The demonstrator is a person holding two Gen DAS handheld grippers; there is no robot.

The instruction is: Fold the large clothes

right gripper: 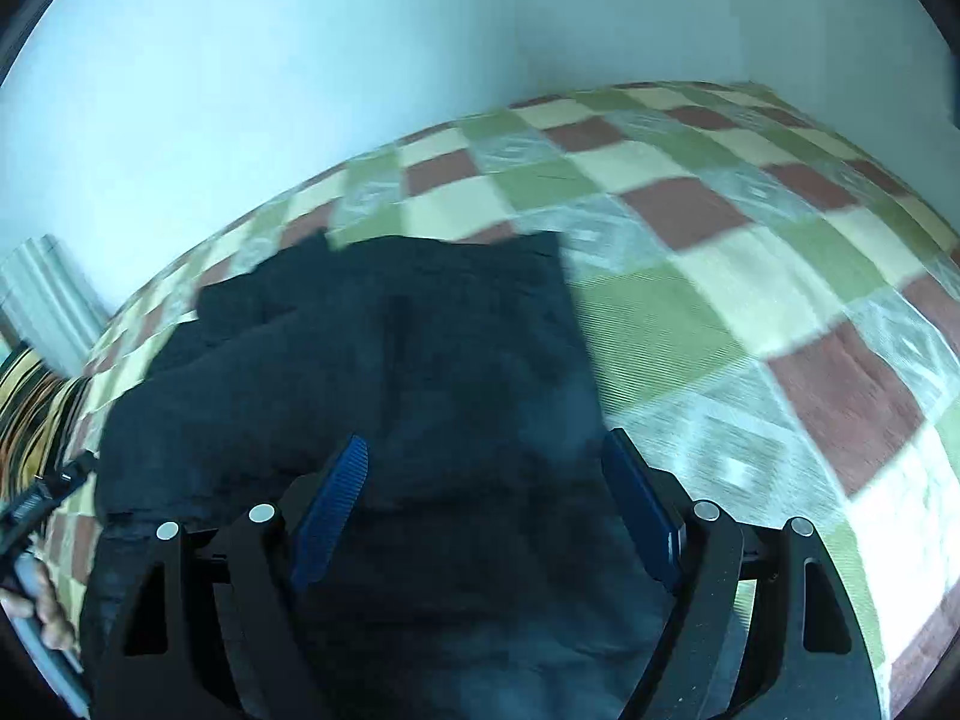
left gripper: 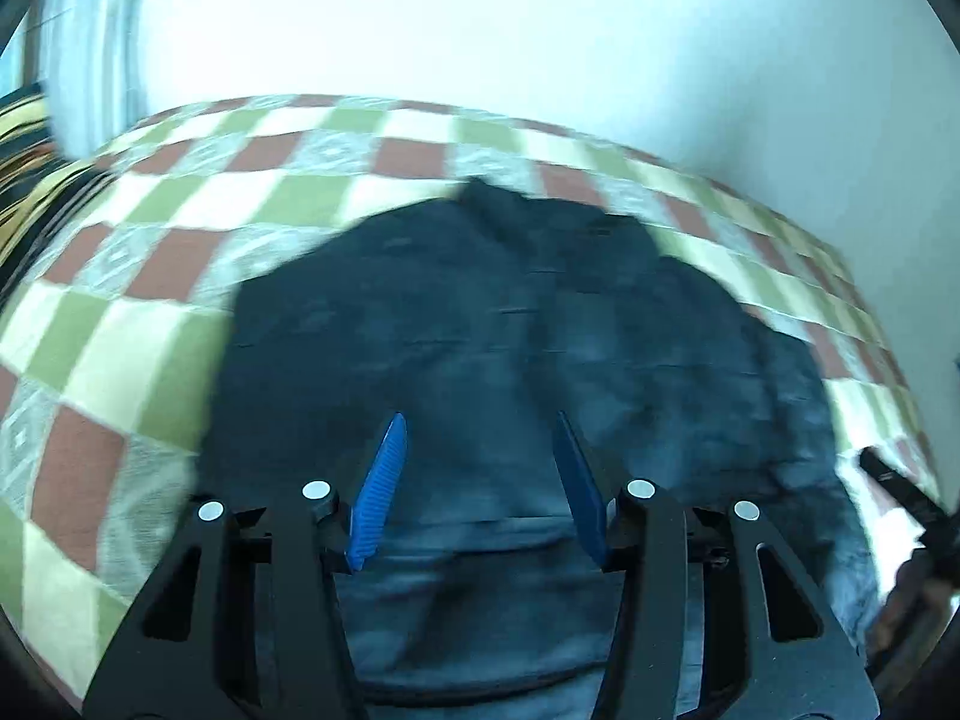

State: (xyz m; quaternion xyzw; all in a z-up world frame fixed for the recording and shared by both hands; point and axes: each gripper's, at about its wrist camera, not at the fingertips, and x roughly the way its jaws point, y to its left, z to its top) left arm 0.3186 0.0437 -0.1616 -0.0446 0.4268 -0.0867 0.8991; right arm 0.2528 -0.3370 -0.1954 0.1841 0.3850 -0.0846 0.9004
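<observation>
On the bed (left gripper: pixel 180 222), with its cover of green, red and cream squares, lies a big dark piece of clothing (left gripper: pixel 480 324). It is spread over the middle of the cover and looks bunched and bumpy at its far edge. In the right wrist view the same dark clothing (right gripper: pixel 384 372) has a fairly straight edge on its right side, so it may already be folded over once, but the pictures are blurry and I cannot be sure.

The left tool (left gripper: pixel 480 480) hangs above the near part of the cloth. Its two blue fingers (left gripper: pixel 384 480) stand partly apart and nothing is between them. The right tool (right gripper: pixel 486 498) is also over the cloth. Its fingers (right gripper: pixel 639 510) are spread wide and hold nothing. At the left edge of the right wrist view, a hand (right gripper: pixel 45 606) can be seen holding the other tool.

My guess is that one fold has just been let go, and both tools are free for the next one. The next move needs each tool to go down to an edge or corner of the cloth, pinch only the layers that should be lifted, and carry them over evenly. The lumpy far edge may need smoothing first.
</observation>
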